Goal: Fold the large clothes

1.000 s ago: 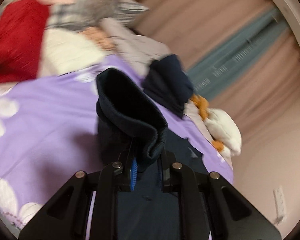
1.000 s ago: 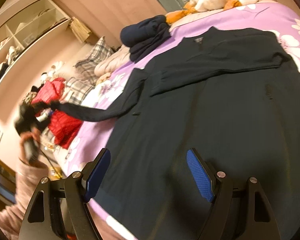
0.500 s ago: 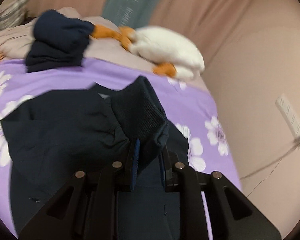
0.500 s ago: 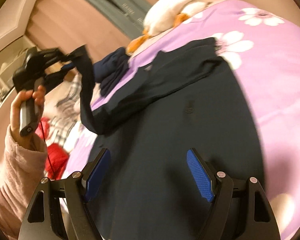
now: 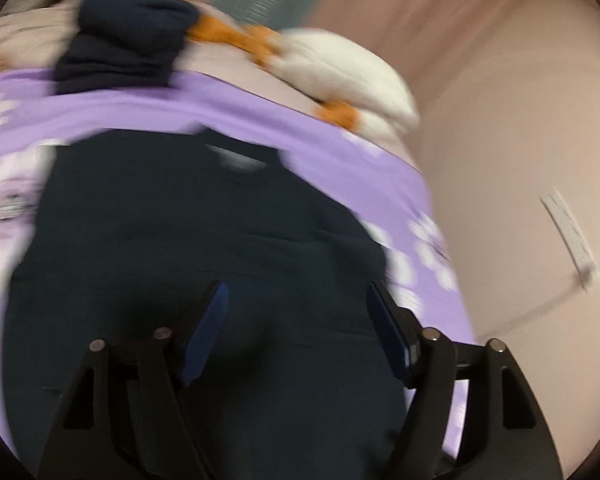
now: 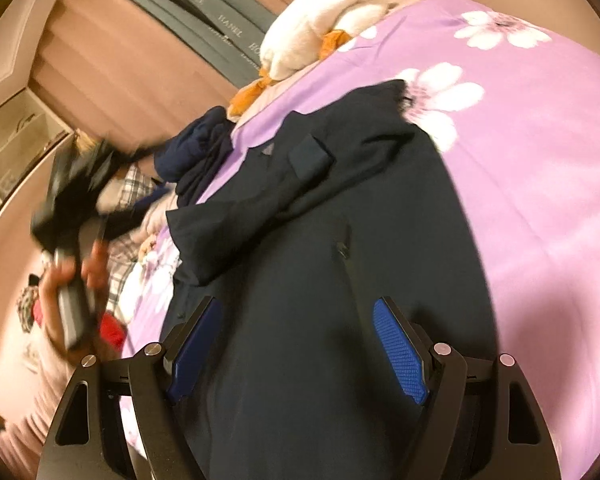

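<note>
A large dark navy sweater point(image 5: 204, 248) lies flat on the purple flowered bed cover point(image 5: 339, 148), both sleeves folded across its chest; it also shows in the right wrist view point(image 6: 339, 280). The sleeve cuff point(image 6: 309, 156) rests on the upper chest near the collar. My left gripper point(image 5: 298, 320) is open and empty, just above the sweater's body; the view is blurred. In the right wrist view it point(image 6: 80, 200) shows blurred at the left, held by a hand. My right gripper point(image 6: 296, 340) is open and empty above the sweater's lower part.
A folded navy garment point(image 5: 128, 36) and a white and orange plush duck point(image 5: 339, 68) lie at the head of the bed. Plaid and red clothes point(image 6: 112, 328) are piled at the left. A pink wall with a socket point(image 5: 567, 232) stands right.
My left gripper carried the sleeve across the sweater, laid it on the chest, opened and let go. It has drawn back to the left. My right gripper stayed open.
</note>
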The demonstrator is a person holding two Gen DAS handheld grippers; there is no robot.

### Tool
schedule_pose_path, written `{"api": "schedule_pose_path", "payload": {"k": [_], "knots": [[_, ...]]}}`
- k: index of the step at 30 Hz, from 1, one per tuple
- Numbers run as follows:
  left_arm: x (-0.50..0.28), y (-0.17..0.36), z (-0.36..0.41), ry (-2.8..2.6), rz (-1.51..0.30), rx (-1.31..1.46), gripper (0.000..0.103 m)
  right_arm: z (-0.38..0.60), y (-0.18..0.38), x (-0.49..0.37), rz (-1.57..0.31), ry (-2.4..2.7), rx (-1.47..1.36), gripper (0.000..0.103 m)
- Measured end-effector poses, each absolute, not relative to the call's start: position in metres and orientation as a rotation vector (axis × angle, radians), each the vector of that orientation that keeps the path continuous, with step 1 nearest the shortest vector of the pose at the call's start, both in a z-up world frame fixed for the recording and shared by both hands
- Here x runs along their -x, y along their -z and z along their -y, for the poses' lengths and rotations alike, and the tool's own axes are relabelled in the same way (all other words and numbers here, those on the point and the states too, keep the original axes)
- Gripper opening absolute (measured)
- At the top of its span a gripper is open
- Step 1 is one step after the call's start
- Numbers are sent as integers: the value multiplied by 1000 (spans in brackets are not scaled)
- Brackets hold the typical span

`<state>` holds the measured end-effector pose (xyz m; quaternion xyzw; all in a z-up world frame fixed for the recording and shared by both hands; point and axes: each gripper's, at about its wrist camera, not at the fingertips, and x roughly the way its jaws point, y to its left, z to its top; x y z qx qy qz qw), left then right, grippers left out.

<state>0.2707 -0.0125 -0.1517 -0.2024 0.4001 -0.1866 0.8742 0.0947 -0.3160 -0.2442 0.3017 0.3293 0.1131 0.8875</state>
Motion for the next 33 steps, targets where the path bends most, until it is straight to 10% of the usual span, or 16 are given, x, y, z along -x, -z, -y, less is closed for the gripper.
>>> {"api": "schedule_pose_path", "payload": {"k": [8, 23, 28, 33], "knots": [[-272, 232, -143, 164, -910, 743, 77, 297, 235, -211, -761, -219, -520, 79], [-325, 290, -155, 148, -862, 1158, 77, 289, 258, -313, -814, -43, -355, 78], [-335, 287, -153, 85, -868, 1139, 62, 287, 261, -319, -816, -53, -298, 6], [-328, 293, -164, 89, -855, 1142, 47, 305, 234, -281, -684, -76, -389, 4]]}}
